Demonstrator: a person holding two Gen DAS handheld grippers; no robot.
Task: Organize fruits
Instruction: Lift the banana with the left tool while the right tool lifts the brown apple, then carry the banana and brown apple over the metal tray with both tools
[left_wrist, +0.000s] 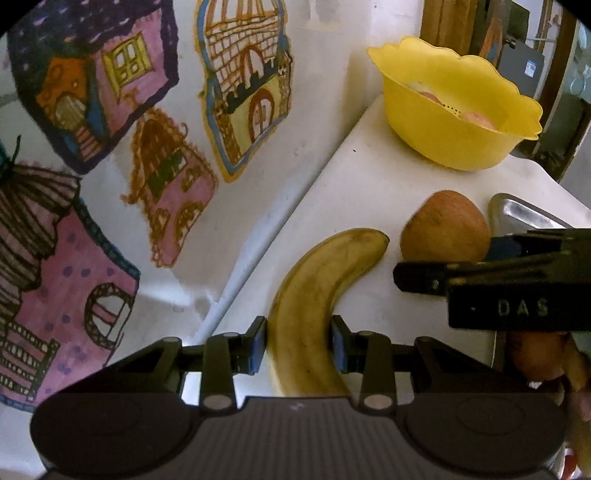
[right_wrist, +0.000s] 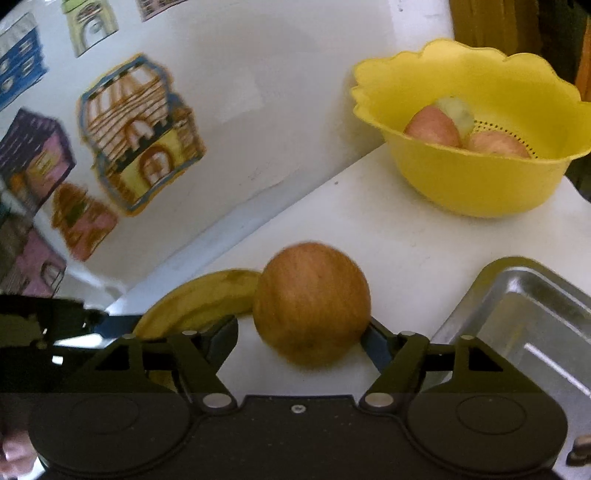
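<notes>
The left gripper (left_wrist: 298, 344) clamps the banana (left_wrist: 317, 306), one blue pad on each side of it, and the fruit curves away ahead toward the apple (left_wrist: 445, 230). The right gripper (right_wrist: 301, 341) has its jaws spread wide around the apple (right_wrist: 312, 301); the right pad touches its side, while the left pad stands apart from it, so it is not yet gripped. The banana (right_wrist: 199, 299) lies just left of that apple. Ahead and to the right sits the yellow bowl (right_wrist: 476, 184), holding three fruits. A metal tray (right_wrist: 517, 321) lies on the table (right_wrist: 388, 236) just right of the right gripper.
</notes>
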